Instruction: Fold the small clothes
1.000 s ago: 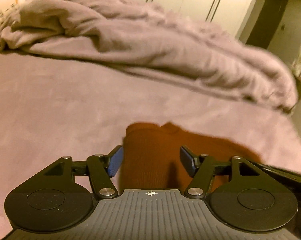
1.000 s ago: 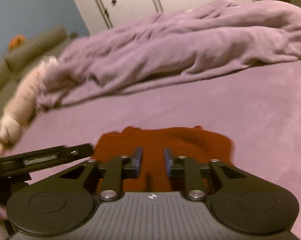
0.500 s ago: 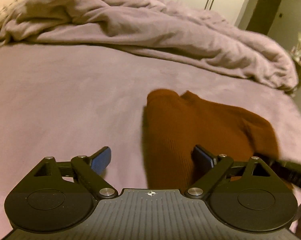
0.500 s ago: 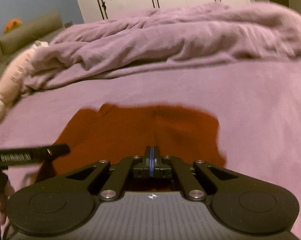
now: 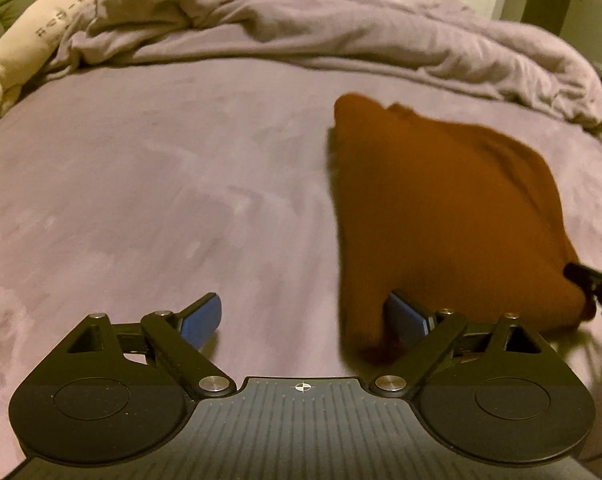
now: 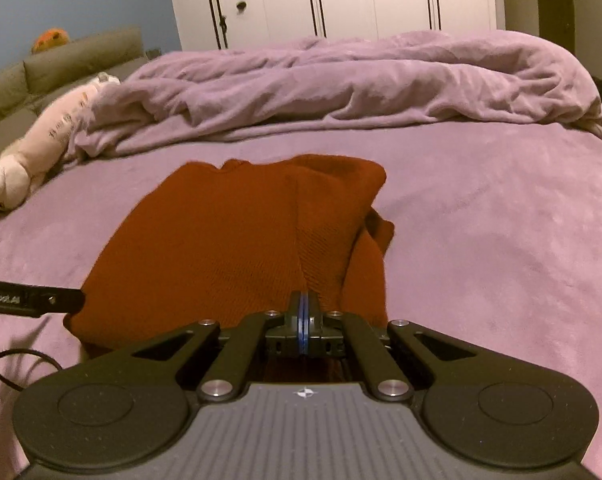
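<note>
A: Where is the rust-red garment (image 6: 237,240) lying?

B: Flat on the purple bed (image 6: 501,240), partly folded, with one side doubled over so a thicker layer runs down its right part in the right wrist view. Its near hem faces both cameras.

A: What is the right hand-held gripper (image 6: 303,316) doing?

B: Its blue pads are pressed together on the near edge of the garment, pinching a bit of the cloth; the fabric rises in a slight ridge toward the pinch.

A: And the left hand-held gripper (image 5: 303,320)?

B: Spread wide. Its left finger sits over bare bed cover, its right finger (image 5: 407,316) against the garment's near left corner. Nothing is between the pads.

A: Anything else around?

B: A rumpled purple blanket (image 6: 341,84) is heaped across the far side of the bed, well apart from the garment. A pale plush toy (image 6: 41,144) lies at the bed's left edge, beside the blanket. Behind stand white wardrobe doors (image 6: 341,0), and a grey-green sofa (image 6: 61,68) is at far left
</note>
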`<state>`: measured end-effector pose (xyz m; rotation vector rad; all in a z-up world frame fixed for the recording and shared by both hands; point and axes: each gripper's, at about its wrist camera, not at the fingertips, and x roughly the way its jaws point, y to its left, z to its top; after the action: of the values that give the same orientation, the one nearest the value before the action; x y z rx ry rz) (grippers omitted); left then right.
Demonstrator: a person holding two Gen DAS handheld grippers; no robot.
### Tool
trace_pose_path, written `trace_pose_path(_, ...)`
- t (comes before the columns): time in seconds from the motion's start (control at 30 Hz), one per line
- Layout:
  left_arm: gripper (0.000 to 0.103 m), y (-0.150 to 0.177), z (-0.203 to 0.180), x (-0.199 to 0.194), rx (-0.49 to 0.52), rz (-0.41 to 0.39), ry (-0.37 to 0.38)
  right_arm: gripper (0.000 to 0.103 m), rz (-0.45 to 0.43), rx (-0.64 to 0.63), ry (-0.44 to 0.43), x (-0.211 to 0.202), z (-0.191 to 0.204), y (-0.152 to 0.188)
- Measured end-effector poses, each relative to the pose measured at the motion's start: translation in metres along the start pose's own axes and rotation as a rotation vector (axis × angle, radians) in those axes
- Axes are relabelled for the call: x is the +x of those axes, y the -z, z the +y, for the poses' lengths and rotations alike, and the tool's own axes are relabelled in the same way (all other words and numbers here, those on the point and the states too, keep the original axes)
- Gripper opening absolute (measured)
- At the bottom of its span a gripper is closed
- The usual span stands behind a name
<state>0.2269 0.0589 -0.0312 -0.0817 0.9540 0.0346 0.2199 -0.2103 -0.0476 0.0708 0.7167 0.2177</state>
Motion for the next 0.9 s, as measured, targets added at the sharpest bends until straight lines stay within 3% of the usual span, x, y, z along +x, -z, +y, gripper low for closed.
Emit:
trace_pose_path(0.07,0.096,0.004,-0.001,-0.009,0.023,0.037,-0.03,0.002,0.035,0.008,0.076,-0.008,0.003,-0.001)
trace_pose_path(0.1,0.096,0.009,-0.002,-0.012,0.042,0.057,-0.051,0.011,0.072,0.014,0.151,-0.013,0.005,-0.001)
trace_pose_path(0.13,0.096,0.014,-0.004,-0.016,0.061,0.073,-0.074,0.011,0.11,0.027,0.18,-0.019,0.005,0.002)
trace_pose_path(0.23,0.096,0.033,-0.006,-0.03,0.062,0.096,-0.076,0.02,0.205,0.117,0.125,-0.043,0.002,0.023)
trace_pose_path(0.33,0.099,0.049,-0.005,-0.045,0.016,0.144,-0.035,0.049,0.245,0.124,0.131,-0.072,0.016,0.049)
trace_pose_path(0.4,0.101,0.056,-0.005,-0.052,0.01,0.181,-0.02,0.078,0.271,0.112,0.151,-0.088,0.027,0.063)
trace_pose_path(0.53,0.101,0.057,-0.003,-0.067,0.032,0.182,-0.051,0.086,0.328,0.062,0.135,-0.106,0.048,0.074)
trace_pose_path(0.63,0.102,0.052,-0.003,-0.083,0.024,0.156,-0.035,0.099,0.315,0.049,0.142,-0.116,0.059,0.064)
trace_pose_path(0.9,0.103,0.037,-0.016,-0.107,0.082,0.111,-0.007,0.099,0.288,0.026,0.191,-0.125,0.082,0.018)
